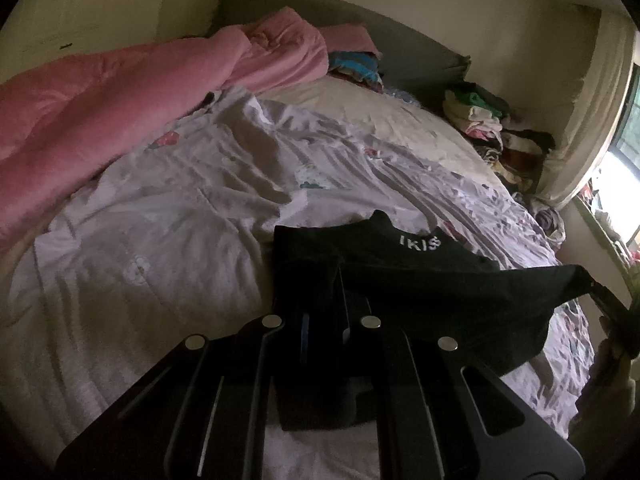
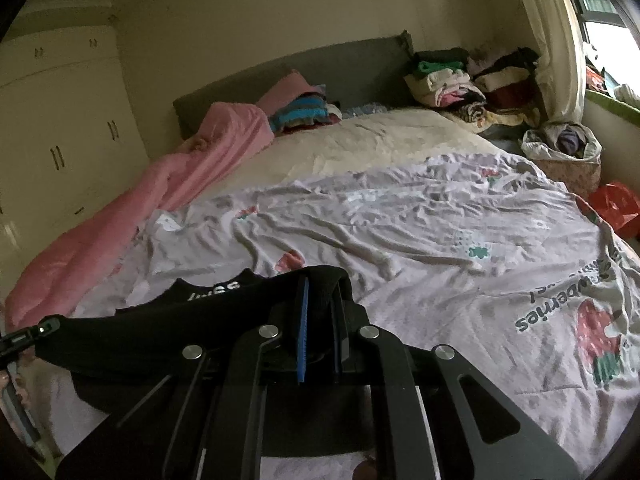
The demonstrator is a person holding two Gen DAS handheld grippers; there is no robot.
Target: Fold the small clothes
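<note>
Your biggest risk was the black garment (image 1: 436, 300) sagging onto the rumpled floral bedsheet (image 1: 180, 208) and creasing if either grip slackened; it hung stretched between your two tools, low over the bed's near edge. The cloth looked dark, soft and limp, with white lettering on one panel. Your left gripper (image 1: 324, 292) pinched one end, and your right gripper (image 2: 320, 304) was clamped on the other.

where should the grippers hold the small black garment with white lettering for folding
At its two opposite side edges, one from each side, as now: the left gripper and right gripper each pinch an end of the black garment, so it hangs stretched between them over the floral bedsheet, lettered band away from them.
</note>
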